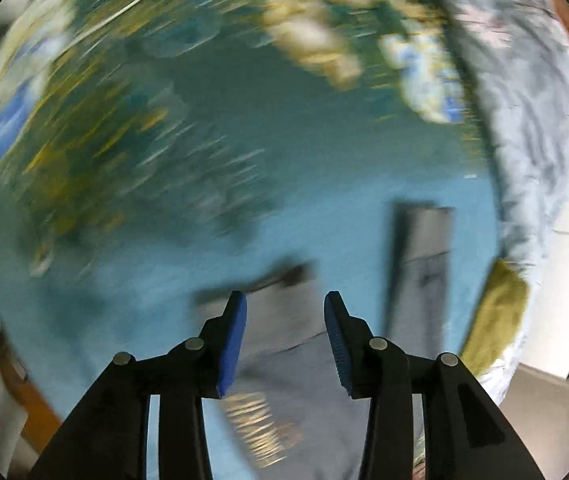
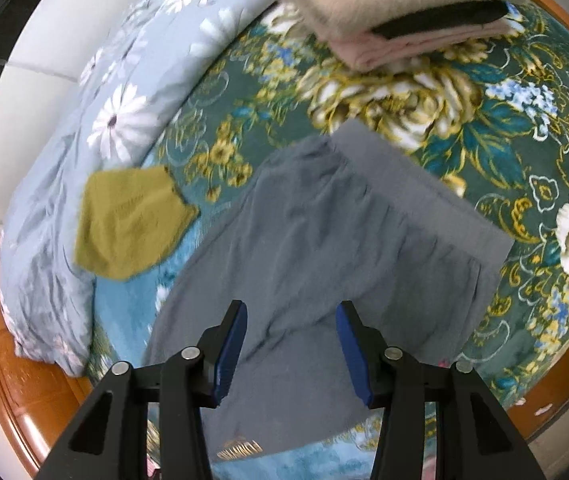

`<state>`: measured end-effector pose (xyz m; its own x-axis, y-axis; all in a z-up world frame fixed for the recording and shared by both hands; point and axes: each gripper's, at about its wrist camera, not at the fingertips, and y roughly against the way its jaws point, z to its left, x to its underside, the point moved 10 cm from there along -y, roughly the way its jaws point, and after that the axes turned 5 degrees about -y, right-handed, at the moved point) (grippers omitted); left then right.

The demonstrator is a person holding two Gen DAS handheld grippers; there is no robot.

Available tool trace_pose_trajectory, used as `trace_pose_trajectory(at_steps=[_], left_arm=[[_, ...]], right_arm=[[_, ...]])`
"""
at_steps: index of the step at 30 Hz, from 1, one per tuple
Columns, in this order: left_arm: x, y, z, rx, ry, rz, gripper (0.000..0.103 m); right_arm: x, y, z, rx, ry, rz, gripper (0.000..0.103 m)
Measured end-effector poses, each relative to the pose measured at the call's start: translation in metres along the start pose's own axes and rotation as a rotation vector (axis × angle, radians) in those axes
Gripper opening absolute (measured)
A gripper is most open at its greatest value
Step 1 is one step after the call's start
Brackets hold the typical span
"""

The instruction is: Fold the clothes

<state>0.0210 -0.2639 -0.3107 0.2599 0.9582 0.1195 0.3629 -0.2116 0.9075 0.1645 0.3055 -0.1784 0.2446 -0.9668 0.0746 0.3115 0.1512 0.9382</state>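
A grey garment [image 2: 324,248] with a gold print near its lower edge lies spread on a floral bedspread [image 2: 464,120]. My right gripper [image 2: 291,312] is open and empty, hovering just above the garment's lower part. In the blurred left wrist view the same grey garment [image 1: 296,380] lies below my left gripper [image 1: 285,300], which is open and empty. A second grey strip of cloth [image 1: 420,272] lies to its right.
An olive-green cloth [image 2: 128,220] lies left of the garment, beside a light blue daisy-print quilt [image 2: 116,120]. A stack of folded beige and pink clothes [image 2: 396,12] sits at the far side. The wooden bed frame [image 2: 12,340] runs along the edge.
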Motion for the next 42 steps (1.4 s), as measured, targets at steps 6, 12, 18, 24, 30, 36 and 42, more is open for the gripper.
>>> trace_pose_trajectory(at_steps=[6, 12, 18, 24, 30, 36, 42], left_arm=[[0.040, -0.029, 0.019, 0.004, -0.057, 0.091, 0.048], [0.063, -0.056, 0.012, -0.047, -0.175, 0.136, 0.047], [0.064, -0.054, 0.012, -0.056, -0.194, 0.115, 0.008], [0.061, -0.033, -0.001, 0.029, -0.204, 0.071, 0.007], [0.070, -0.037, 0.010, -0.006, -0.156, 0.103, 0.007], [0.079, -0.036, 0.020, -0.066, -0.114, 0.107, 0.007], [0.090, -0.024, 0.014, -0.151, -0.109, 0.093, 0.007]], right_arm=[[0.015, 0.000, 0.020, 0.027, 0.071, 0.004, 0.050], [0.036, 0.005, 0.039, 0.049, 0.174, 0.009, 0.050], [0.043, 0.013, 0.025, 0.062, 0.169, 0.000, 0.050], [0.040, 0.016, -0.009, 0.044, 0.072, -0.015, 0.050], [0.037, 0.002, -0.056, 0.028, -0.039, -0.001, 0.051], [0.040, -0.025, -0.130, 0.075, -0.151, 0.047, 0.054], [0.026, -0.040, -0.199, 0.023, -0.318, 0.009, 0.060]])
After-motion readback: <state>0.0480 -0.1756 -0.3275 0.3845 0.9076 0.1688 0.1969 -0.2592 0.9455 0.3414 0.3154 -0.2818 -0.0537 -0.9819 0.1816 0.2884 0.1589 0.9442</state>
